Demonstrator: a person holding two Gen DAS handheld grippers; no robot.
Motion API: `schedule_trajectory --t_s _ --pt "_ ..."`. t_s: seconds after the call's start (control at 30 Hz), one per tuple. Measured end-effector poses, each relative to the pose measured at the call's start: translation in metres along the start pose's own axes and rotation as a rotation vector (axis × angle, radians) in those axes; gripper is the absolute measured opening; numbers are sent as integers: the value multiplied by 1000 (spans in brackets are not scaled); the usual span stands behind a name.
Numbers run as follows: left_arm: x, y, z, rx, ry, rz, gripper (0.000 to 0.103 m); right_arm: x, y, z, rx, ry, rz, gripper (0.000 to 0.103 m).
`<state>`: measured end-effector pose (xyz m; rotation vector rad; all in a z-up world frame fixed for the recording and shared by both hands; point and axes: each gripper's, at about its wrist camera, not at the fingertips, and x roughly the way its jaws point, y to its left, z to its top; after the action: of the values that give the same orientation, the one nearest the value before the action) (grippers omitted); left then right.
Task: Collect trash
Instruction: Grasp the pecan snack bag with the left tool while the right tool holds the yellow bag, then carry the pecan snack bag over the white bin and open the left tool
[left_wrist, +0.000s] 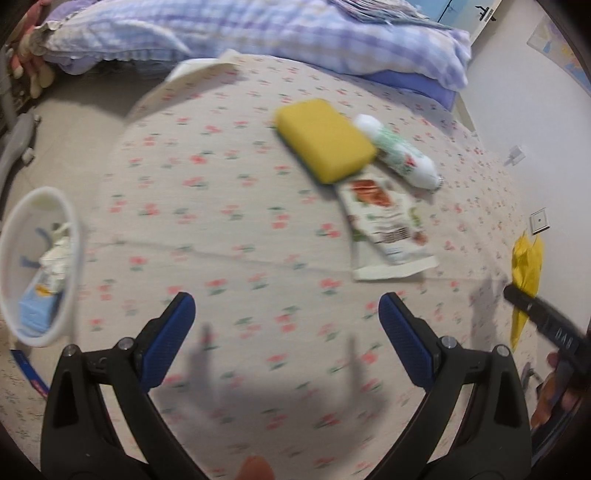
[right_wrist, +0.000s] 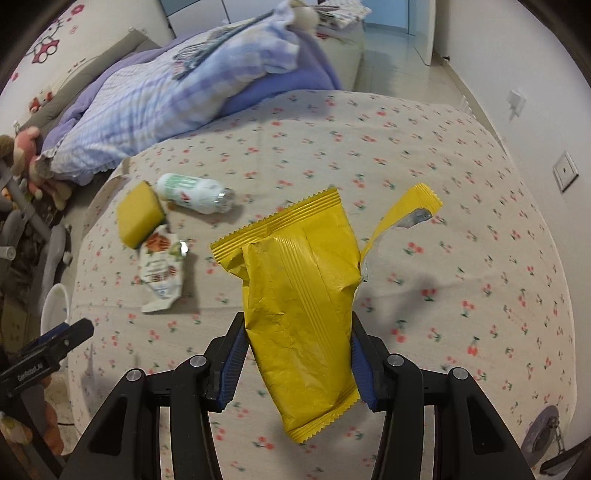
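Pinching a yellow wrapper (right_wrist: 299, 295) between its pads, the right gripper (right_wrist: 297, 363) holds it lifted off the bed (right_wrist: 461, 184), long axis running away from the fingers. The left gripper (left_wrist: 286, 338), jaws spread and empty, is nearer the white bin (left_wrist: 72, 218) at the bed's left edge. Farther on lie a printed wrapper (left_wrist: 384, 229), a sponge (left_wrist: 325, 138) and a bottle (left_wrist: 397, 151).

We see a bed (right_wrist: 406, 155) in cherry-print sheets, a lilac checked quilt (right_wrist: 155, 99) heaped at its head, white walls (right_wrist: 535, 92) with a switch plate (right_wrist: 565, 170), pale floor tiles (right_wrist: 402, 70).
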<state>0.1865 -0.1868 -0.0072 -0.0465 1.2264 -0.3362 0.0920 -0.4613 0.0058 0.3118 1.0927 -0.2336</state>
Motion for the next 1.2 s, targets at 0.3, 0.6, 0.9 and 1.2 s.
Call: schedule_trajectory --t_s 0.3,0.6,0.9,1.2 --pt "33 -50 14 -19 -44 -84 99 0 -33 -5 28 7 11 53" --pt "58 -68 24 -34 -45 -144 95 1 -51 -9 48 14 5 53" --pt "55 -68 19 45 -40 -101 68 -2 -55 -12 61 11 7 54" --pt "34 -59 0 122 -12 -113 56 -10 -43 -11 59 -3 34 54"
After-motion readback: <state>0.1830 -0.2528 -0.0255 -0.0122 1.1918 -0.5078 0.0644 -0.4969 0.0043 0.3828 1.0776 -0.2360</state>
